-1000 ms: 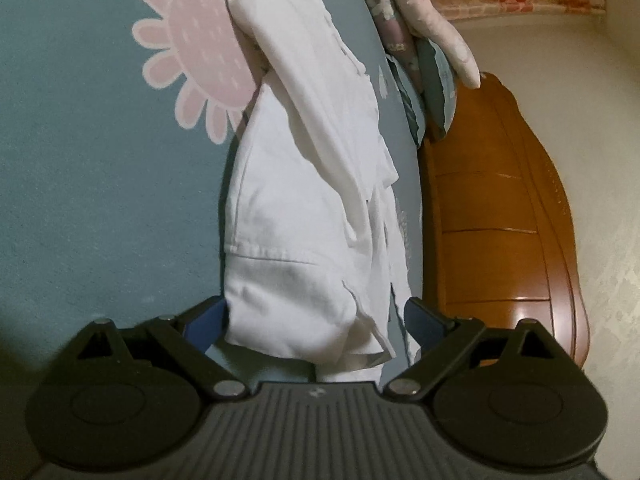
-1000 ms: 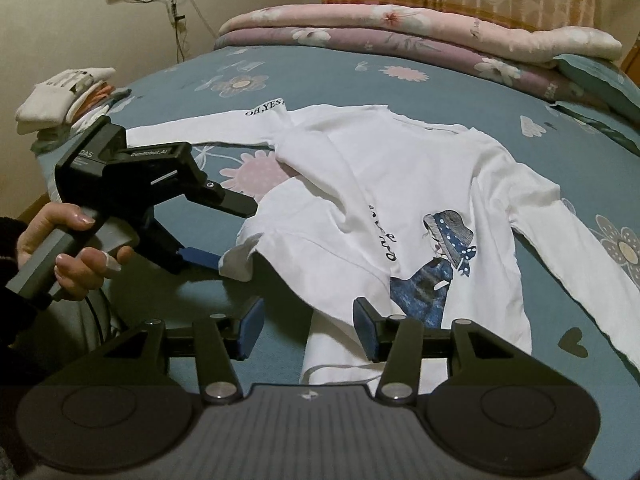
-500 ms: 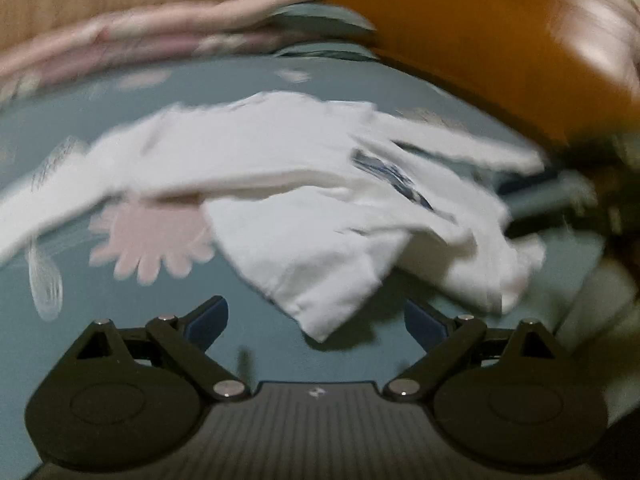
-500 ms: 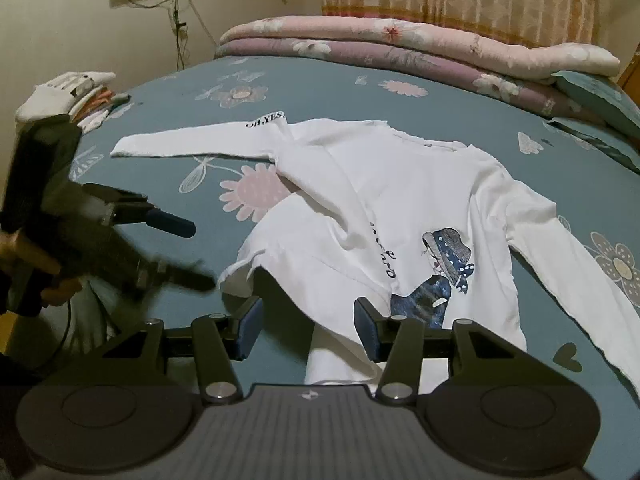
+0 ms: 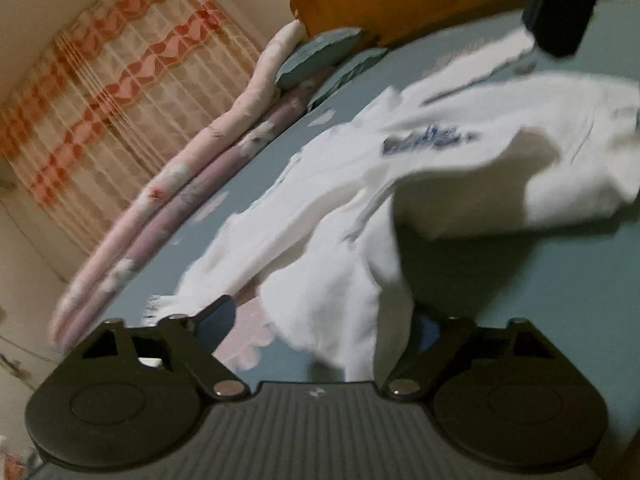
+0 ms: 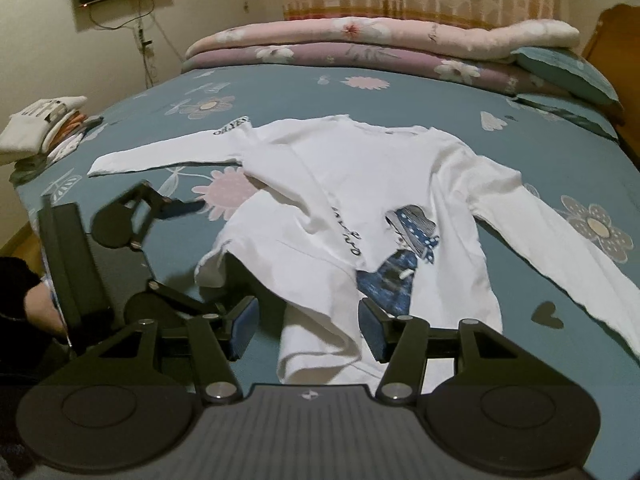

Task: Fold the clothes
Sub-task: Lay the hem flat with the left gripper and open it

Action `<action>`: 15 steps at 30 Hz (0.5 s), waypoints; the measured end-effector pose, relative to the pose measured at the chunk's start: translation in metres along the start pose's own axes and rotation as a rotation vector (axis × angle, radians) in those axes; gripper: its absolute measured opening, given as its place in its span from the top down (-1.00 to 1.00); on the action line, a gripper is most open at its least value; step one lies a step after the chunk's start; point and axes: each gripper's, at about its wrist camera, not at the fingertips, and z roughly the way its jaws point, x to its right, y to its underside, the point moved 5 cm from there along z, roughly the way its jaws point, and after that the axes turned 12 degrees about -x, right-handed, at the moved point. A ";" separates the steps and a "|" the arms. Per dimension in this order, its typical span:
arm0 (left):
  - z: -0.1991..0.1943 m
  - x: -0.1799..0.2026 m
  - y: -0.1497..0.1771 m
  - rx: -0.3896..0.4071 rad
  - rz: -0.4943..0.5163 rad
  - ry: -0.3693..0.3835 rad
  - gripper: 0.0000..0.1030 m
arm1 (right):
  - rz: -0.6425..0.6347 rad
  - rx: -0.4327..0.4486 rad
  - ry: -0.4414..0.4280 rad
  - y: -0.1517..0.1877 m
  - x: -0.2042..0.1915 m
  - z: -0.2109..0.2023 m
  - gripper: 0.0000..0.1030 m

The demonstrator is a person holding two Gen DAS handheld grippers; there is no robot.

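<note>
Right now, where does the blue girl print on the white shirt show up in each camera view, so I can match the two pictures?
Left wrist view: the blue girl print is upper right of centre, blurred, on the white shirt.
Right wrist view: the print is just right of centre, above the right claw.
Shared landmark: the pink quilt folded along the far side of the bed, below the curtain.
</note>
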 end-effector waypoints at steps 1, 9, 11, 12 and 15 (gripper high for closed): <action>0.000 -0.002 0.003 -0.009 0.000 -0.008 -0.47 | 0.006 0.000 -0.001 0.001 0.002 0.001 -0.16; 0.000 0.008 0.014 0.008 0.160 -0.068 0.29 | 0.013 0.016 -0.021 0.003 0.003 0.000 -0.16; 0.002 0.015 0.014 0.032 0.254 -0.088 0.19 | 0.011 0.021 -0.023 0.003 0.002 -0.002 -0.16; 0.002 0.017 0.013 0.048 0.304 -0.101 0.19 | 0.009 0.022 -0.024 0.004 0.001 -0.003 -0.16; 0.004 0.022 0.011 0.072 0.423 -0.098 0.19 | 0.006 0.027 -0.023 0.005 -0.001 -0.007 -0.16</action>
